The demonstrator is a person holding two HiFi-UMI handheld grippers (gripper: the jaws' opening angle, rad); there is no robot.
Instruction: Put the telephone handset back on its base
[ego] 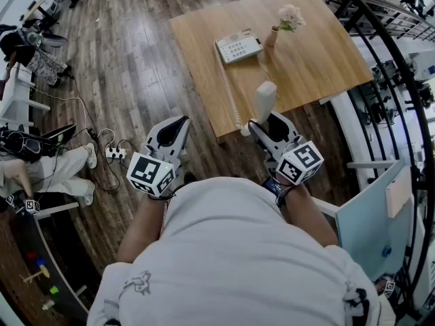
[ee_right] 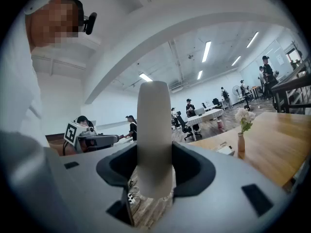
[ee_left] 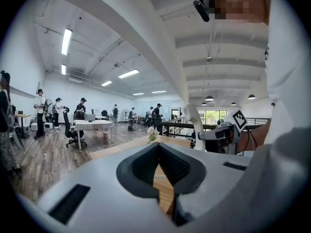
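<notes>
The cream telephone handset (ego: 265,100) stands upright between the jaws of my right gripper (ego: 262,122), which is shut on its lower end, just off the near edge of the wooden table (ego: 319,66). In the right gripper view the handset (ee_right: 154,130) fills the gap of that gripper (ee_right: 154,178). A coiled cord (ego: 228,87) runs from it back to the phone base (ego: 238,46), which lies with its keypad up at the table's far left. My left gripper (ego: 173,131) hangs over the floor to the left, shut and empty (ee_left: 163,166).
A small vase of pale flowers (ego: 275,32) stands right beside the base. A power strip with cables (ego: 115,153) lies on the wood floor at left, near a seated person's legs (ego: 61,172). A black railing (ego: 394,19) and a light-blue partition (ego: 367,216) bound the right side.
</notes>
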